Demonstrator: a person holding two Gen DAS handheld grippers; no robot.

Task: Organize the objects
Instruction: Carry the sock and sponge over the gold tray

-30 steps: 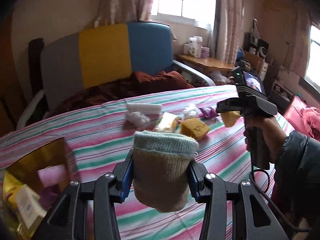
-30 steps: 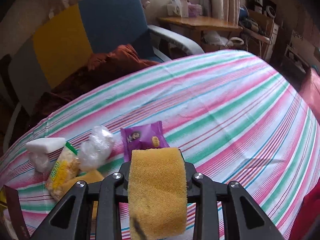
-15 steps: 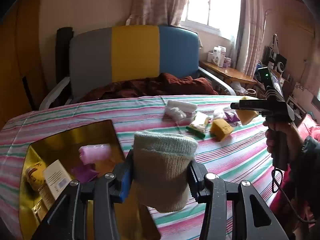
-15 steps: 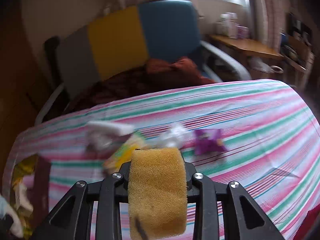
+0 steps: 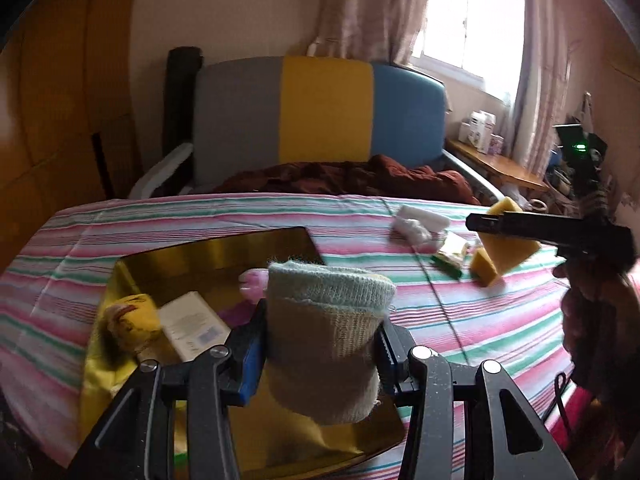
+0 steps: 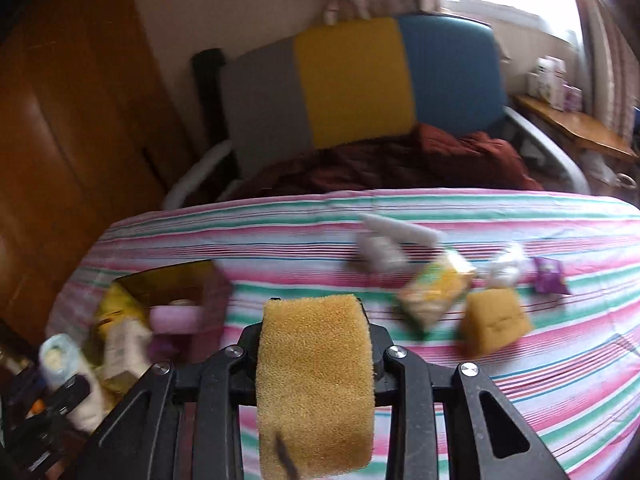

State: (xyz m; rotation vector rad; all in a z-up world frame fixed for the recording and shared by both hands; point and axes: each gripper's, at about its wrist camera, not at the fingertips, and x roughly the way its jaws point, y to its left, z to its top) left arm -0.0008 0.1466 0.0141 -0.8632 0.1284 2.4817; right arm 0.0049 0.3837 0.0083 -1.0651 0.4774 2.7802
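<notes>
My left gripper (image 5: 320,356) is shut on a rolled beige sock (image 5: 326,336) with a pale green cuff, held above the gold box (image 5: 208,256). The box holds a pink roll (image 5: 253,282), a yellow packet (image 5: 130,320) and a white carton (image 5: 194,326). My right gripper (image 6: 316,364) is shut on a yellow sponge (image 6: 316,380); in the left wrist view it (image 5: 508,226) hangs over the table's right side. The left gripper with the sock (image 6: 60,364) shows at the right view's lower left.
On the striped tablecloth (image 6: 520,392) lie a second yellow sponge (image 6: 496,322), a snack bag (image 6: 436,290), white rolls (image 6: 390,244), a clear plastic wad (image 6: 508,268) and a purple packet (image 6: 550,276). A grey, yellow and blue chair (image 5: 324,114) stands behind the table.
Both grippers have swung left, carrying the sock and the sponge. The gold box has come under the left gripper and into the right view.
</notes>
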